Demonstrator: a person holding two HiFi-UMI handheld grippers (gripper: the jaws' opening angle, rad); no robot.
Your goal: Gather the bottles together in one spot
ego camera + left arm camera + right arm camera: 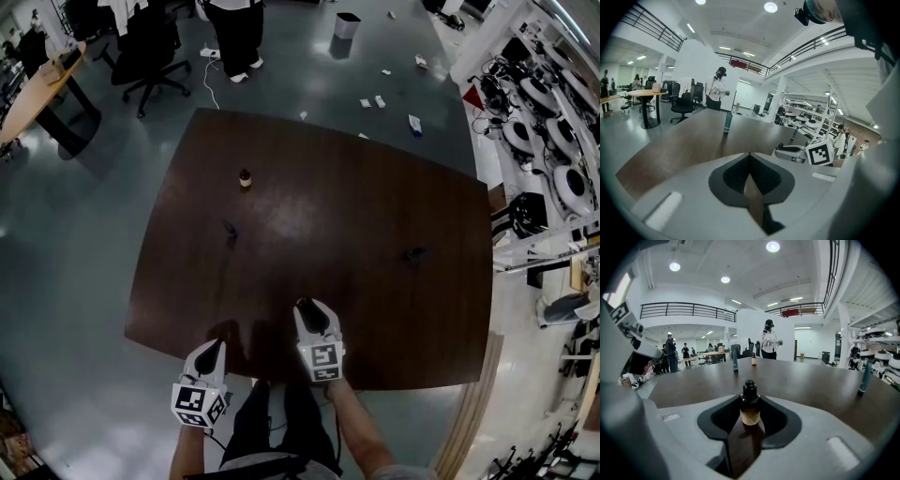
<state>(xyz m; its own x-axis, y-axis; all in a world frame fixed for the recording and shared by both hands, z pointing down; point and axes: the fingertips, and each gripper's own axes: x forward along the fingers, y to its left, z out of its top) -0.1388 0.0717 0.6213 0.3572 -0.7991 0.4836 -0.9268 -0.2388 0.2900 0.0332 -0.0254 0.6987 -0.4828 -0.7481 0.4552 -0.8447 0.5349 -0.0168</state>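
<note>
On the dark brown table (375,206), my right gripper (306,306) is shut on a small brown bottle (750,405) with a black cap. The bottle stands upright near the front edge. My left gripper (215,347) hovers at the front edge to the left, its jaws (750,154) shut with nothing between them. Three more bottles stand apart from each other: a small amber one (245,178) (753,359) at the far left, a dark teal one (230,229) (735,363) (727,123) nearer, and another dark one (413,253) (865,378) at the right.
A person (234,33) stands beyond the table's far edge, beside a black office chair (145,56). A round wooden table (37,89) is at the far left. Shelves of equipment (548,141) line the right side. Scraps of litter (375,101) lie on the floor.
</note>
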